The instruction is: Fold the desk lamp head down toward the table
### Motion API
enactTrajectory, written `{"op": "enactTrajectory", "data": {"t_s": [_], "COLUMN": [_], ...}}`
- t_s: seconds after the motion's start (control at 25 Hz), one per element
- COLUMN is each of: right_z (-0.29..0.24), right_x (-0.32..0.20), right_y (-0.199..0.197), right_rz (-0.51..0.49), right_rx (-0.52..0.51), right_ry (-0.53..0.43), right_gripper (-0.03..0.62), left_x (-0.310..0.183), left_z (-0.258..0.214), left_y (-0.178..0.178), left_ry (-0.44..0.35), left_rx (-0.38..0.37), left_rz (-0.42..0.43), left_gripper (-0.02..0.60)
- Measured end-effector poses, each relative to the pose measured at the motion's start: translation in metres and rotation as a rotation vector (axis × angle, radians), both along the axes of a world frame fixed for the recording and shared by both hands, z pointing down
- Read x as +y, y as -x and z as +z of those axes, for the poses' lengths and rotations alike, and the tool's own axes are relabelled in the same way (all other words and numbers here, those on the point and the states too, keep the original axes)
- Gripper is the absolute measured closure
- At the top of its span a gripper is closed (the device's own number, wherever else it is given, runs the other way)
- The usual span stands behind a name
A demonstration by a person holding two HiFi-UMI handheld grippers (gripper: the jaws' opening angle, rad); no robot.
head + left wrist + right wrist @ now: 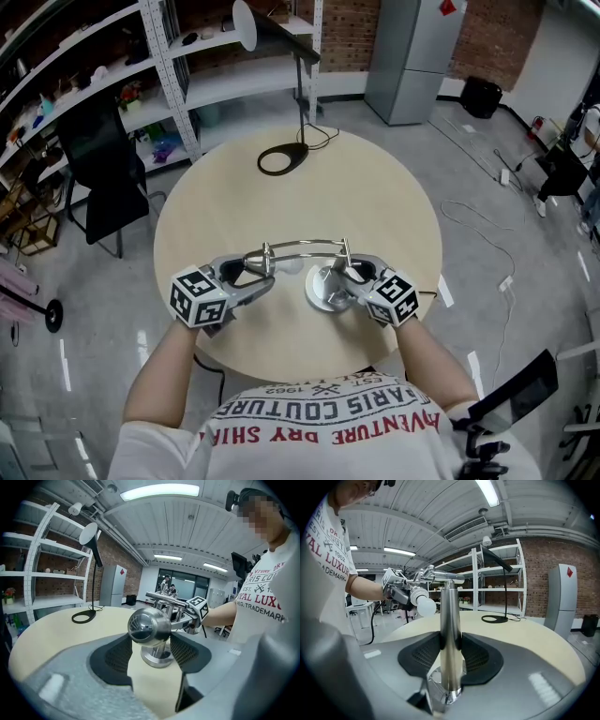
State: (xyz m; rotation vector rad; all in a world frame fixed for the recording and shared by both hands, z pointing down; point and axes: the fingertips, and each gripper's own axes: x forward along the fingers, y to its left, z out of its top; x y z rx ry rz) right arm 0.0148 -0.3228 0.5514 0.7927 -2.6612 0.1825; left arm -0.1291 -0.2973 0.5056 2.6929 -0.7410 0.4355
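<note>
Currently the desk lamp stands near the front edge of the round table, close to the person. The post is upright with its long axis vertical. The top arm runs level from the post's top across toward the left claw. The lamp head hangs at that arm's far end. Its rounded chrome back faces the left claw's camera, and the white bulb end points toward the post.

Looks: all polished chrome, with a round disc base flat on the table, a slim tube post and a dome-shaped head. The bulb is matte white and sticks out of the head.

The left claw is about mid-width, closed on the lamp head, which sits between the dark pads just above the base as its own view shows it. The right claw is pinched on the post low down, just above the base, with the post running straight up between the pads. In the head view the two claws face each other, with the lamp between them.

At the table's far edge stands a black lamp with a ring base, well apart from the chrome one.
</note>
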Motion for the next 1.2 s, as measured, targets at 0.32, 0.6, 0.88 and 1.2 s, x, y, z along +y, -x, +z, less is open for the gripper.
{"op": "enactTrajectory", "data": {"t_s": [0.32, 0.6, 0.88, 1.2], "right_z": [0.000, 0.001, 0.001, -0.003], "right_x": [0.005, 0.004, 0.004, 0.007], "right_y": [0.001, 0.003, 0.002, 0.003], "right_rz": [0.000, -0.002, 0.002, 0.009], "right_rx": [-0.010, -0.017, -0.021, -0.033], "right_ry": [-0.005, -0.004, -0.002, 0.001], "right_gripper": [0.451, 0.451, 0.451, 0.450], "left_x": [0.004, 0.003, 0.002, 0.004], "left_z": [0.013, 0.029, 0.044, 0.054], "left_y": [-0.001, -0.004, -0.010, -0.015], "left_ry": [0.019, 0.066, 0.099, 0.133], "left_rx": [0.004, -0.011, 0.004, 0.033], "left_rz": [0.002, 0.013, 0.012, 0.009], "left_gripper": [0.336, 0.334, 0.334, 0.334]}}
